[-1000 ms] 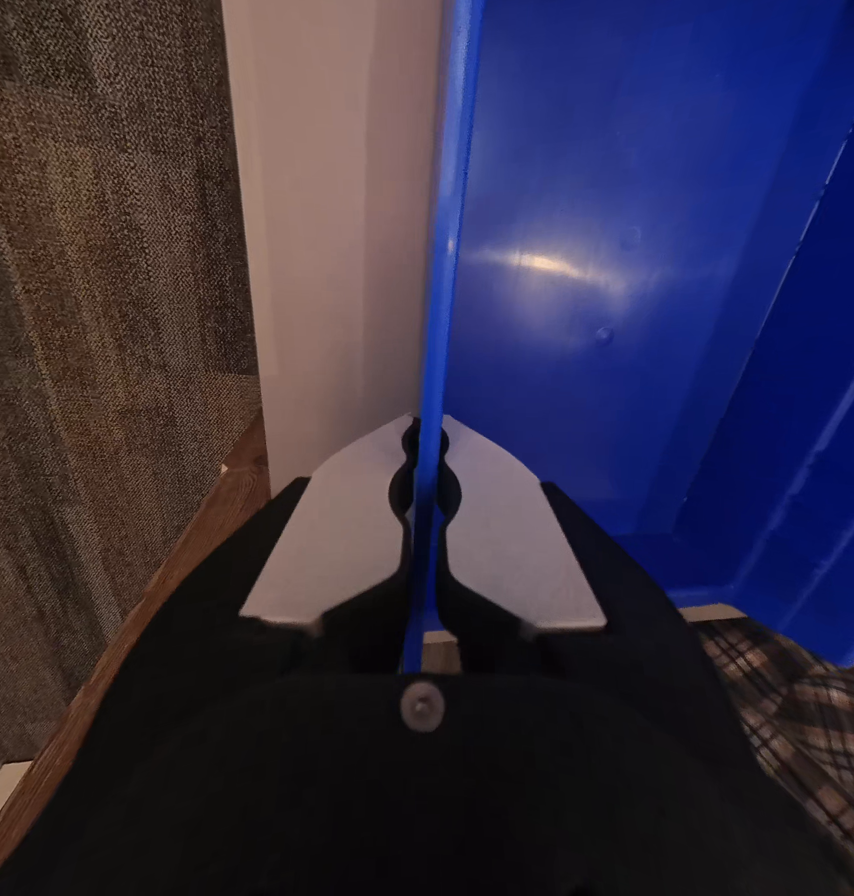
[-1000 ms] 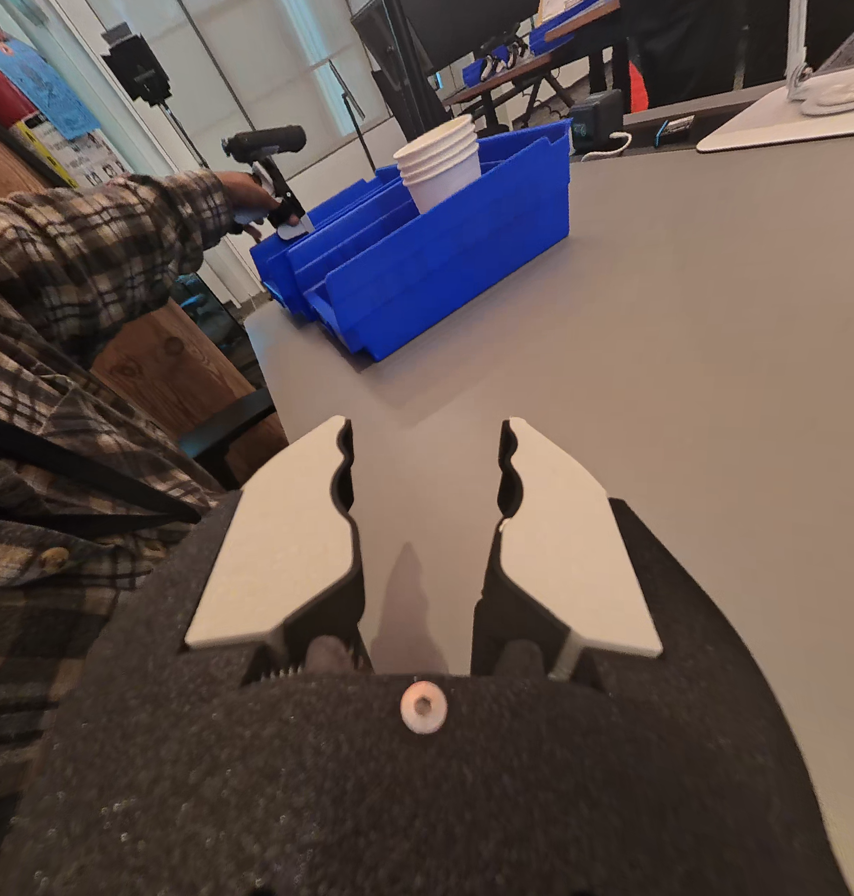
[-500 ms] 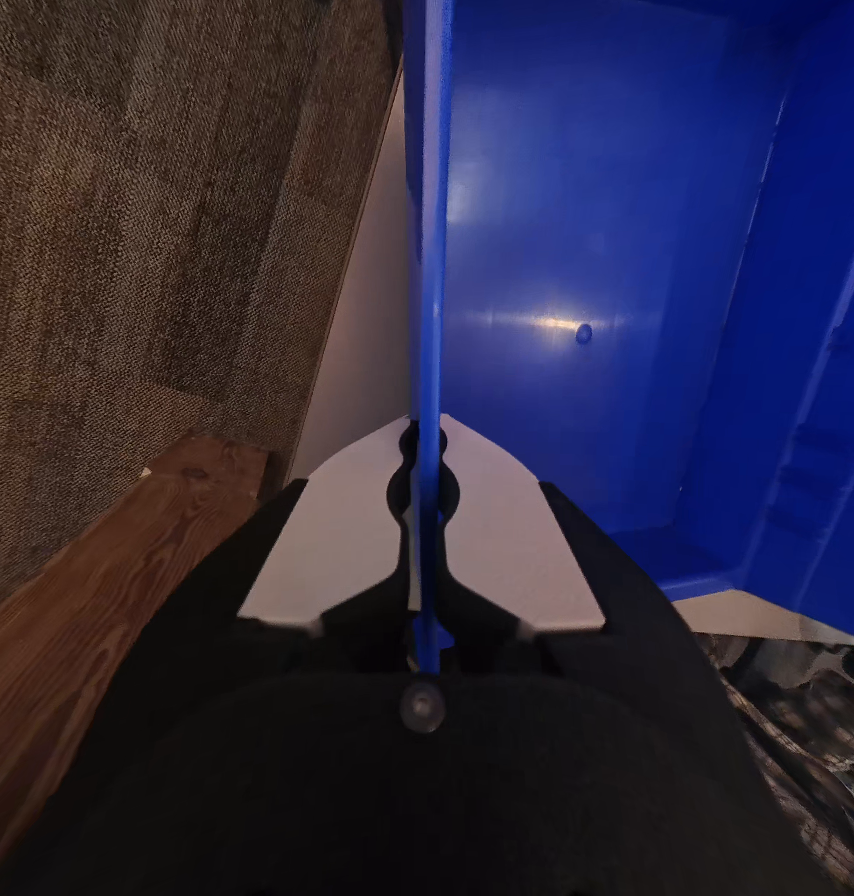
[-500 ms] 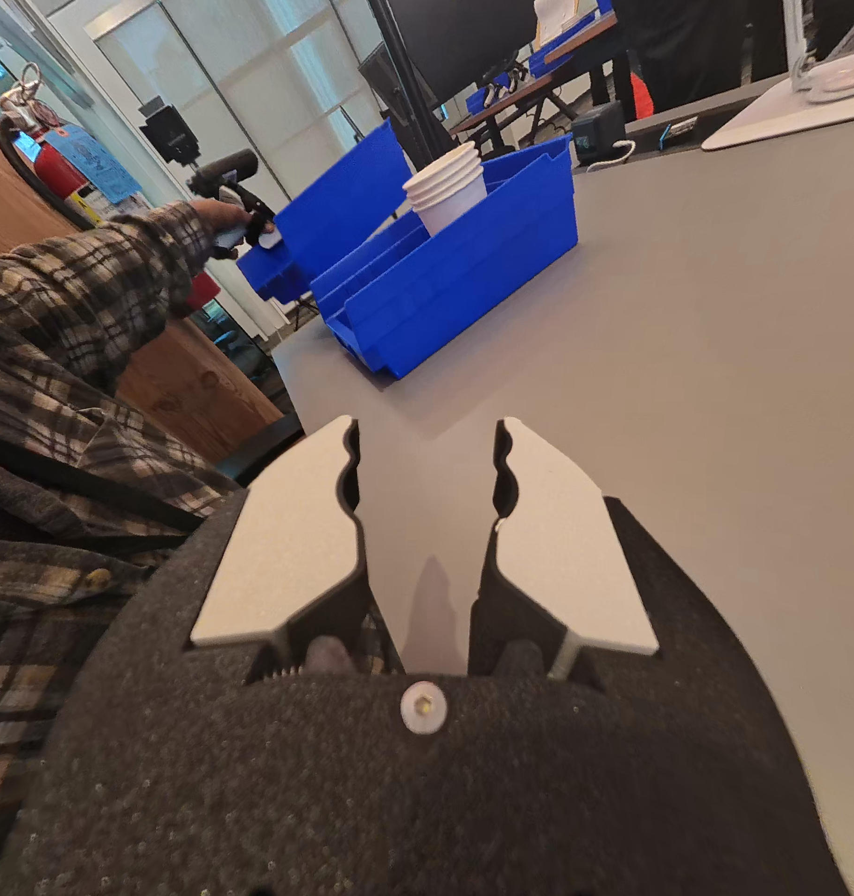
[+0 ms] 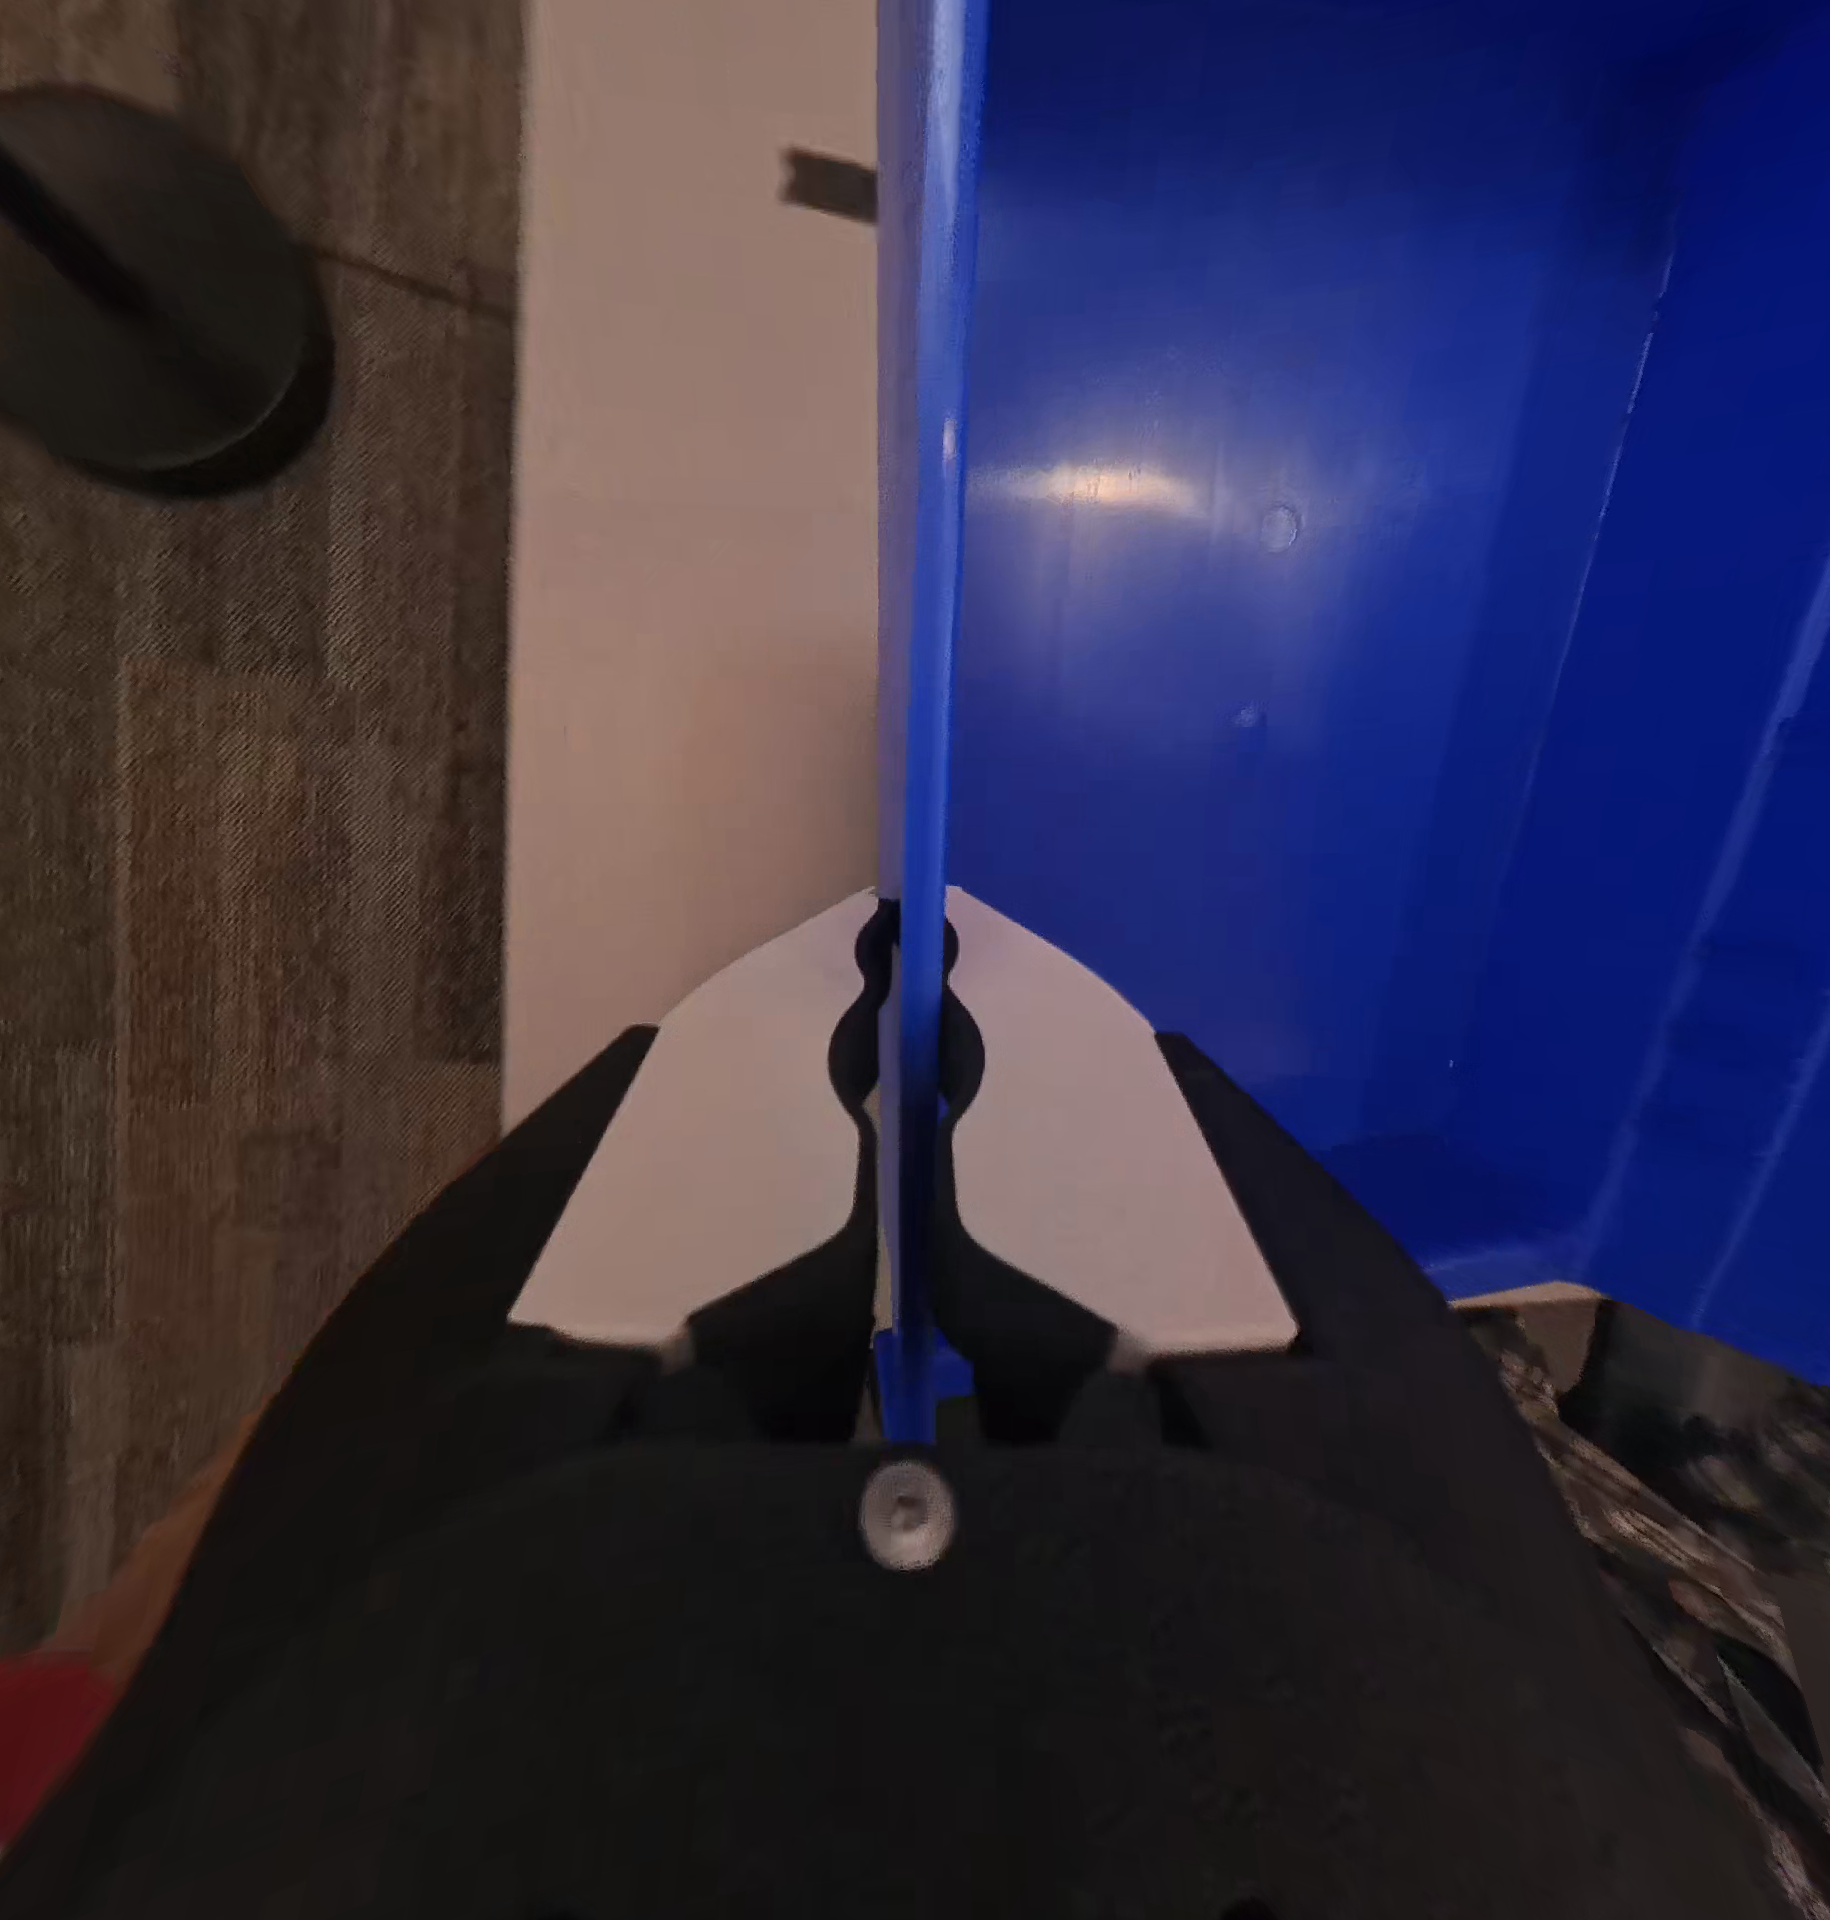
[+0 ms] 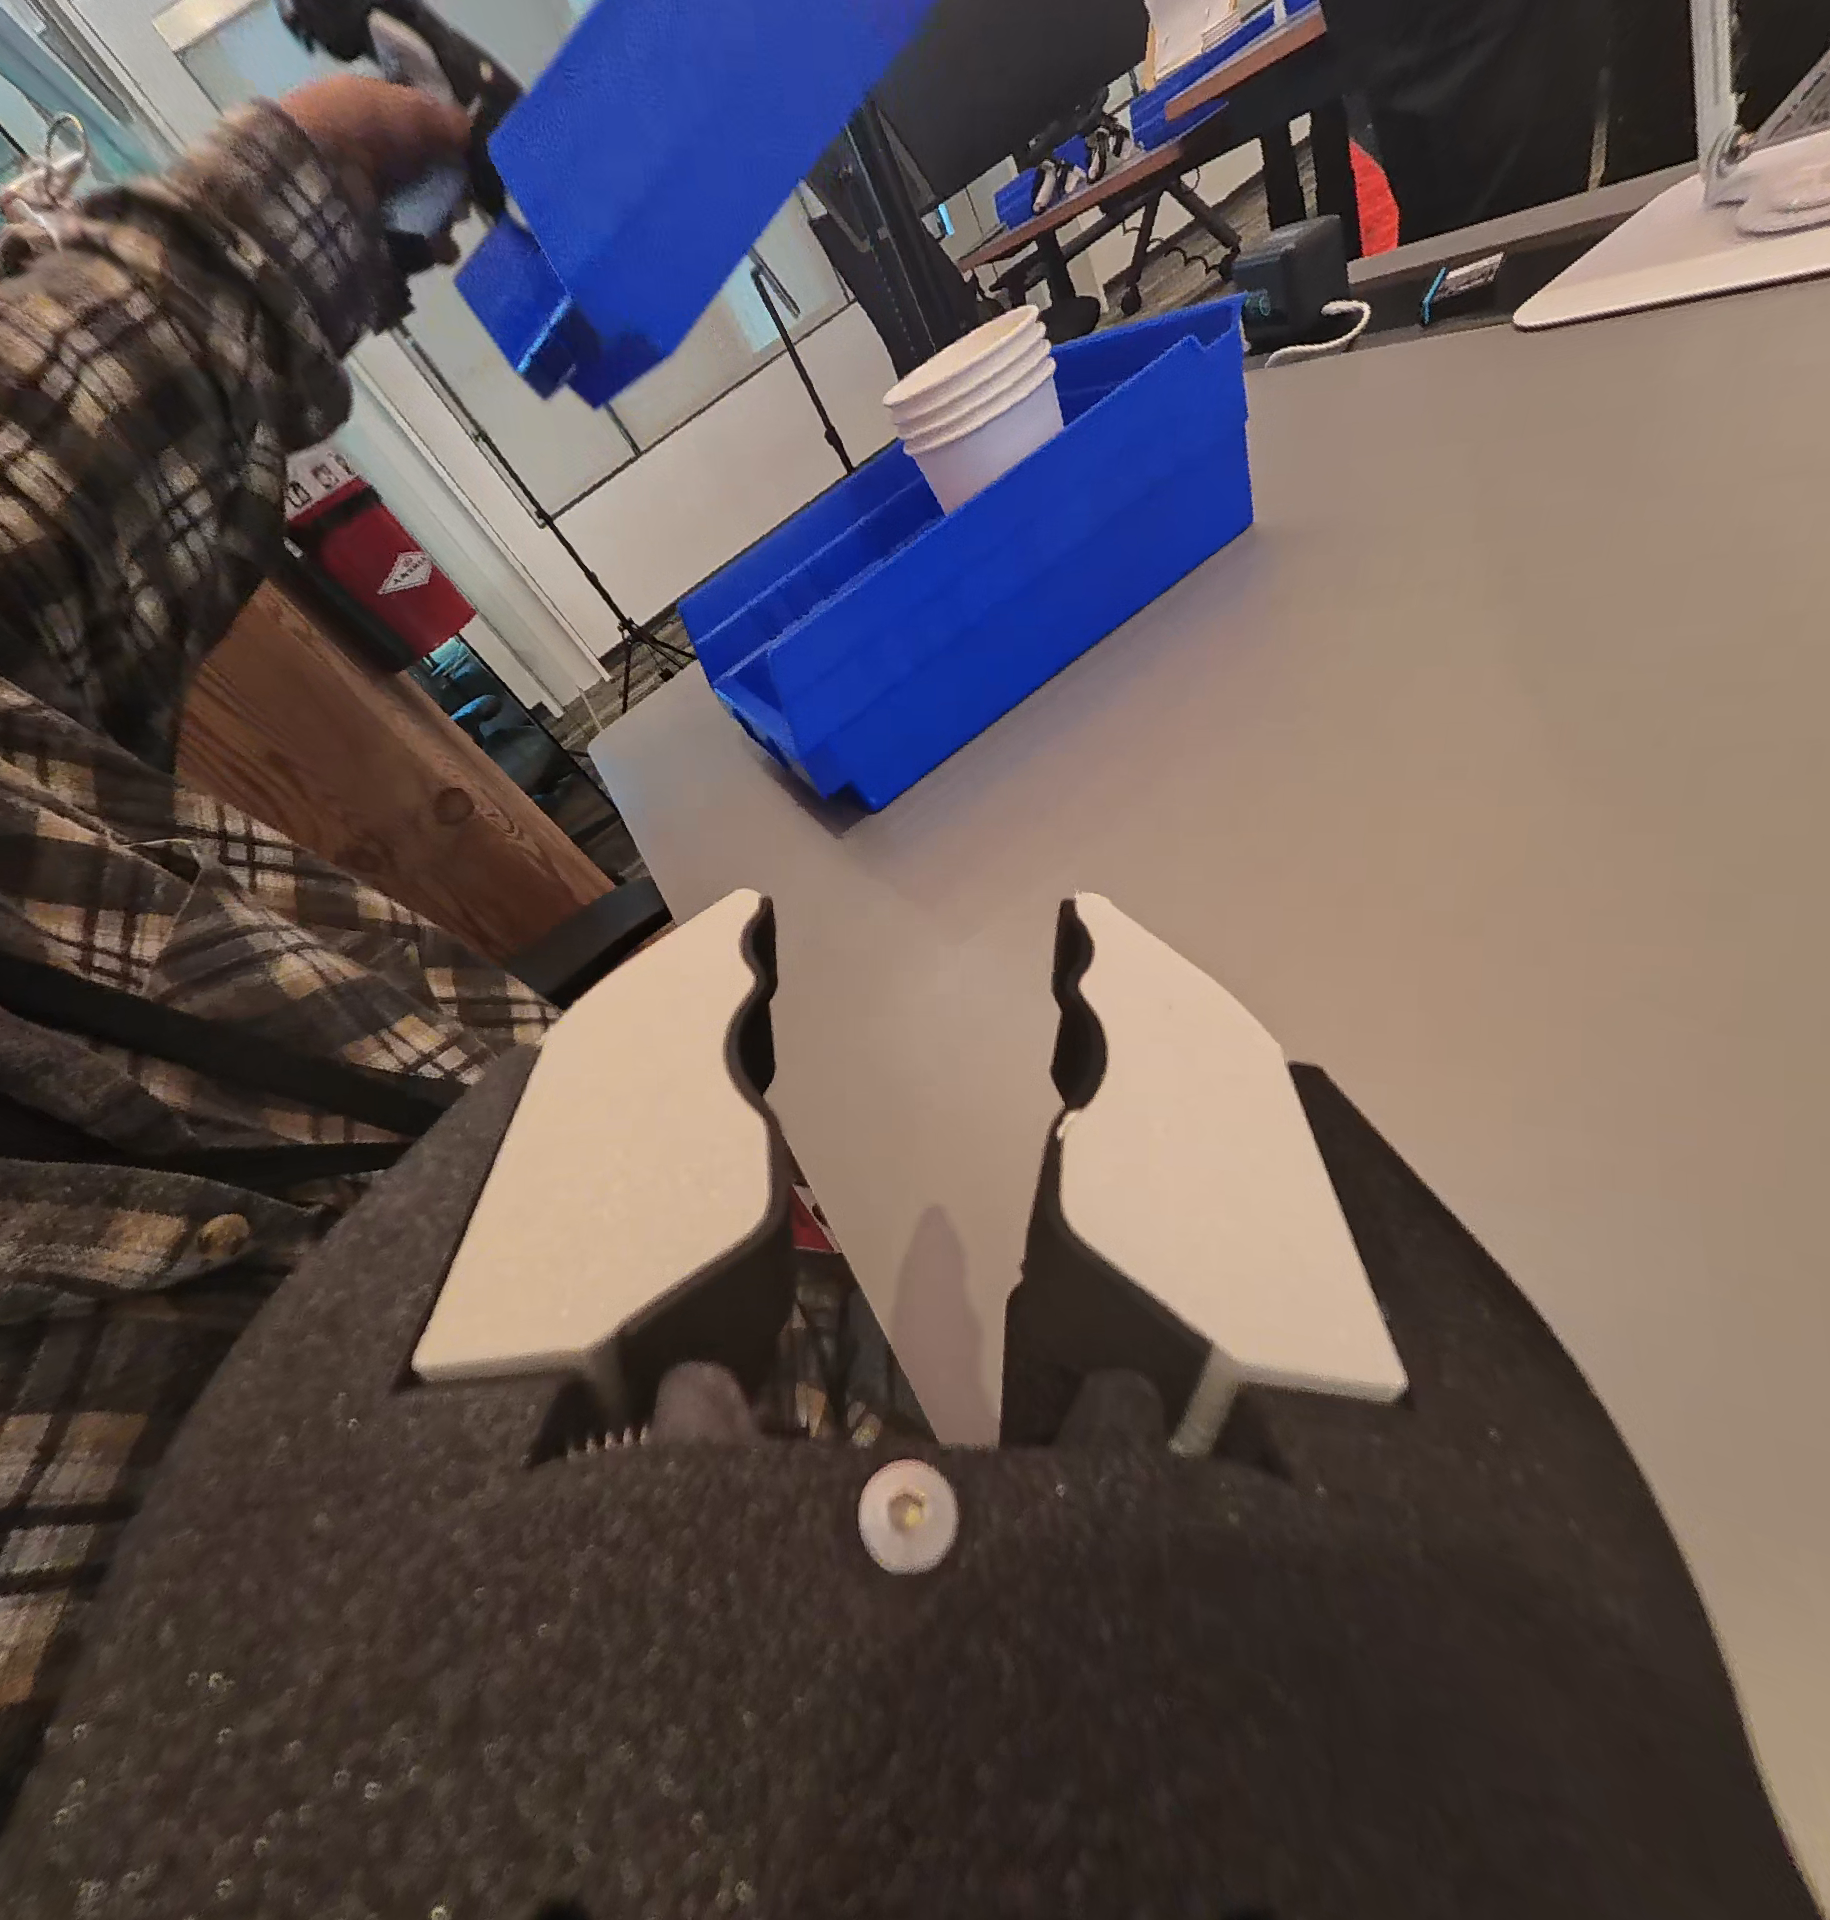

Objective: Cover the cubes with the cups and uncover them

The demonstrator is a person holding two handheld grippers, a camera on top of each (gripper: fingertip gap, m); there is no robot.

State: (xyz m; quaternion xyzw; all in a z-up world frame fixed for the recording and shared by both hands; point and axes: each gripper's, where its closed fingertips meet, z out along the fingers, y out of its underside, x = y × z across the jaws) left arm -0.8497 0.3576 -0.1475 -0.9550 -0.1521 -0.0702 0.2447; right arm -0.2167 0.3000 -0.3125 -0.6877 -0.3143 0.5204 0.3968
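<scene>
No cubes visible; lifted blue bin [image 6: 672, 177] cut off at top, hand behind it blurred. Left gripper [image 5: 911, 914] clamped on the bin's side wall — bin airborne. Right gripper [image 6: 916, 925] half-open, empty, low over grey table [image 6: 1513, 779]. Stacked white cups [image 6: 978, 416] at 12 o'clock in second blue bin [image 6: 994, 613].

Bins and cups on the table

Cup stack [image 6: 978, 421] sat in the bin [image 6: 1004, 603] on the table [image 6: 1513, 779]; another bin [image 6: 672, 156] was up above, left.

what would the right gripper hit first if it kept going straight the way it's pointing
Probably the bare grey table. The open right gripper points low across it, empty. The blue bin holding the paper cups lies farther on, roughly in line; depth is unclear.
</scene>
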